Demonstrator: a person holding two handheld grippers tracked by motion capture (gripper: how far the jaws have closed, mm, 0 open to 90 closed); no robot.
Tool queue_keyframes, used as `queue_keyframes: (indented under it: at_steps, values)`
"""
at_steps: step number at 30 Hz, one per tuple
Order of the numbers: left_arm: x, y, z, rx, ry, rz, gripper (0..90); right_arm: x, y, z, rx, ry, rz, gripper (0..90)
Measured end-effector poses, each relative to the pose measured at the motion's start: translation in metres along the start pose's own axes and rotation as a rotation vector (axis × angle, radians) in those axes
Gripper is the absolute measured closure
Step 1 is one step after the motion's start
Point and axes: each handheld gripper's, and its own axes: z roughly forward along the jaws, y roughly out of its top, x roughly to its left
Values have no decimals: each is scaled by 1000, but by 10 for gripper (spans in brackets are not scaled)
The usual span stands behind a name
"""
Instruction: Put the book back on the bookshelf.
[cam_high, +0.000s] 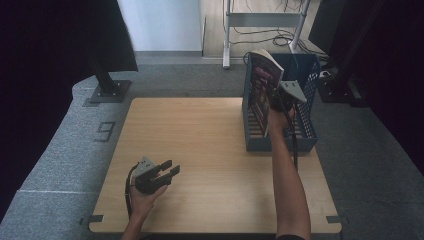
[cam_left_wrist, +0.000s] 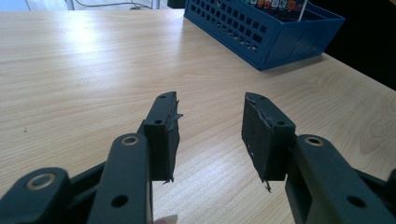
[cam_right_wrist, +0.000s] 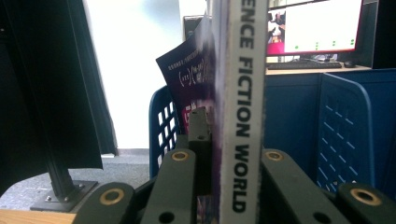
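Note:
A paperback book (cam_high: 263, 82) with a dark purple cover stands upright in the blue slatted basket (cam_high: 306, 135) at the table's right back. My right gripper (cam_high: 278, 100) is shut on it; in the right gripper view the white spine (cam_right_wrist: 241, 107), reading "SCIENCE FICTION WORLD", is pinched between the two jaws. My left gripper (cam_high: 169, 170) rests low over the wooden table (cam_high: 200, 150) at the front left, open with nothing between its pads (cam_left_wrist: 259, 140). The left gripper view has the basket (cam_left_wrist: 266, 35) at the far right.
A black stand base (cam_high: 107, 90) sits on the grey floor beyond the table's left back corner. A metal frame with cables (cam_high: 260, 30) stands behind. A lit monitor (cam_right_wrist: 322, 25) is seen past the basket wall (cam_right_wrist: 343, 130).

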Motion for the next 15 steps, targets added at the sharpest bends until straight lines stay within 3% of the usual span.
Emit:
queue_keyframes:
  at_steps: [15]
  values:
    - [0,0,-1,-2,4,-5,562,10,-25,7,31,4,-22,814]
